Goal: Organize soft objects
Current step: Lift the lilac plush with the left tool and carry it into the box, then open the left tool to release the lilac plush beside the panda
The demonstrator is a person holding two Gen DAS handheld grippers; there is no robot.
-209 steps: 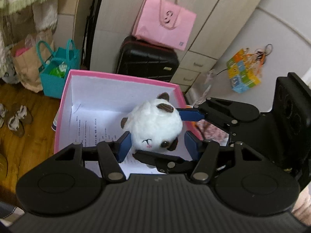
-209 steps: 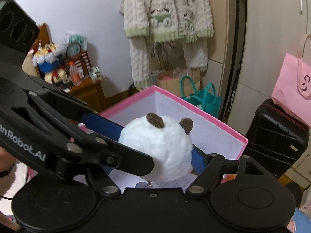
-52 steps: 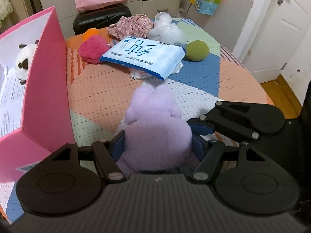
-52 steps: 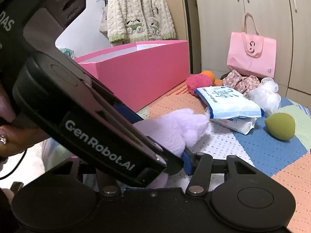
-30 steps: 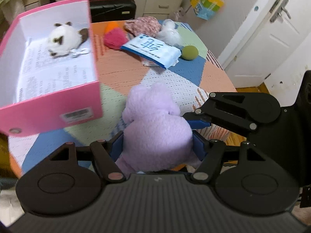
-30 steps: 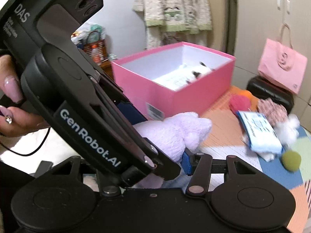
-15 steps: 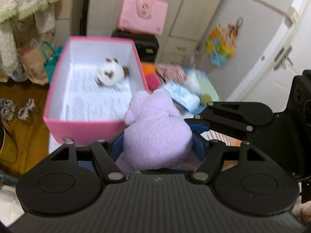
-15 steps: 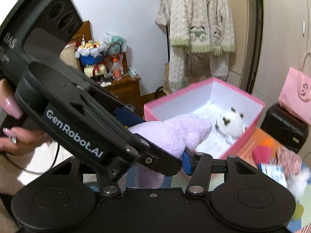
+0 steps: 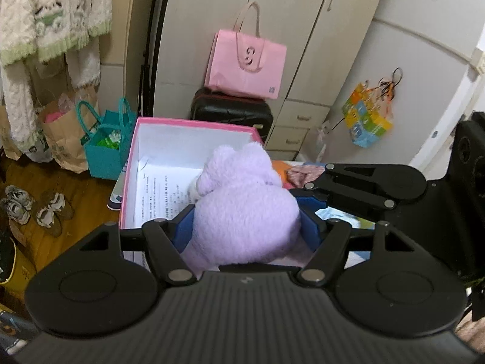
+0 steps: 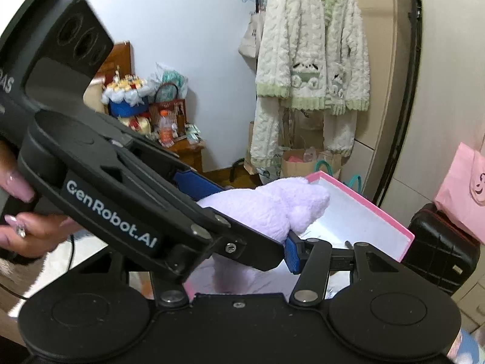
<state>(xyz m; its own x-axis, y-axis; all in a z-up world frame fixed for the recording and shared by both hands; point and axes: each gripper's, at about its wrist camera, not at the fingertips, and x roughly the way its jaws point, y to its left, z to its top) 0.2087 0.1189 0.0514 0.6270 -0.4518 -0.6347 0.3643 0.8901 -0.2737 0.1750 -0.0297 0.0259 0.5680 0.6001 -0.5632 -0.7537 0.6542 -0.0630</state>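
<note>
Since half a second ago, both tongs have carried the purple plush (image 9: 242, 209) over the pink box (image 9: 194, 123). My left gripper (image 9: 245, 221) and right gripper (image 10: 242, 227) each squeeze it; uneven release could tip it outside, probably. "GenRobot.AI" marks the left tong.

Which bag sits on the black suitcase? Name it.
The pink bag, perched atop the suitcase; the teal bag and brown paper bag stand on the floor.
</note>
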